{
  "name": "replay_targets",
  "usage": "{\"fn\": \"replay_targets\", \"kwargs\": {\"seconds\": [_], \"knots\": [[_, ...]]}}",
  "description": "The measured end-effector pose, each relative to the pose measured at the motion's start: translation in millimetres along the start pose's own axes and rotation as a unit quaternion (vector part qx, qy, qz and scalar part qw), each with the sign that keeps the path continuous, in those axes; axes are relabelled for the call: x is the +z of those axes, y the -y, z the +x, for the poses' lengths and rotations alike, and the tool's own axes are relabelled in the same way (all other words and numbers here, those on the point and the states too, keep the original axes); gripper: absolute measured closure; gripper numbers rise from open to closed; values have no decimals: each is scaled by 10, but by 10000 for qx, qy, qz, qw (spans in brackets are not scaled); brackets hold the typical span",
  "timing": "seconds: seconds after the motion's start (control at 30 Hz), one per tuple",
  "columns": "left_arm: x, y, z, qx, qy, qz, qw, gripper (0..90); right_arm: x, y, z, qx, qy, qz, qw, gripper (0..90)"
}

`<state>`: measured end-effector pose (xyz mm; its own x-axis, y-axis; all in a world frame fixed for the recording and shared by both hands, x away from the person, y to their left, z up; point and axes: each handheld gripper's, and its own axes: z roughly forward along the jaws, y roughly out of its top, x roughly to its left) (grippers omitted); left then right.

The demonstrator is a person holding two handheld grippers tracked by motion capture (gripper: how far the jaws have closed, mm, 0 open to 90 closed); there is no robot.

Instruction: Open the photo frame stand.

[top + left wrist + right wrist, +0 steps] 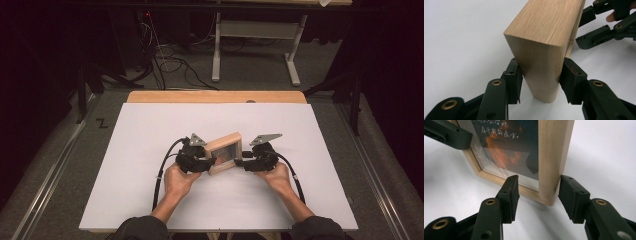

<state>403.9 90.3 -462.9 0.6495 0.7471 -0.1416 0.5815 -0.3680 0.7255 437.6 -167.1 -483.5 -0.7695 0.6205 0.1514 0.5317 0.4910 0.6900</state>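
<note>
Left hand-held gripper (pixel 540 75) is clamped on the wooden picture frame (pixel 544 47); right hand-held gripper (pixel 537 195) straddles its opposite edge, left pad clearly off it.

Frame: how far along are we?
Done: the wooden frame is up on edge on the white table. In hand: the left gripper clamps one end; the right gripper straddles the other, with a gap on the glass side. Left, probably: steady it and release both.

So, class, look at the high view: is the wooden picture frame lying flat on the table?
No. The wooden picture frame stands upright on its edge on the white table, between the left gripper and the right gripper.
</note>
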Motion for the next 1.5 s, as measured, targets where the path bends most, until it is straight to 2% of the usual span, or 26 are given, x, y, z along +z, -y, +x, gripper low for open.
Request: {"fn": "replay_targets", "kwargs": {"seconds": [0.17,0.3,0.4,0.53,0.73,0.9,1.07,1.33,1.5], "knots": [[21,-21,33,71,-29,-12,10000,541,-3,2,18,21,9,-6,10000,512],[45,-22,81,-35,17,-62,10000,532,-10,-4,20,22,20,-17,10000,514],[51,-21,101,-33,54,-79,9999,530,-11,-4,22,26,29,-15,10000,514],[45,-14,102,18,68,-91,9999,533,-9,-17,3,-71,10,-27,10000,521],[51,-13,84,54,72,-122,9999,539,39,-55,-22,-52,16,-64,10000,463],[54,-14,75,99,73,-126,9998,540,61,-59,-49,-60,2,-98,9999,452],[62,-14,88,71,85,-146,9998,538,49,-69,-50,-72,11,-177,9998,460],[104,-24,156,-93,127,-181,9997,520,11,-53,-31,-74,-30,-105,9999,462],[119,-35,181,-85,162,-207,9996,509,2,-46,-15,-82,-31,-112,9999,461]]}}
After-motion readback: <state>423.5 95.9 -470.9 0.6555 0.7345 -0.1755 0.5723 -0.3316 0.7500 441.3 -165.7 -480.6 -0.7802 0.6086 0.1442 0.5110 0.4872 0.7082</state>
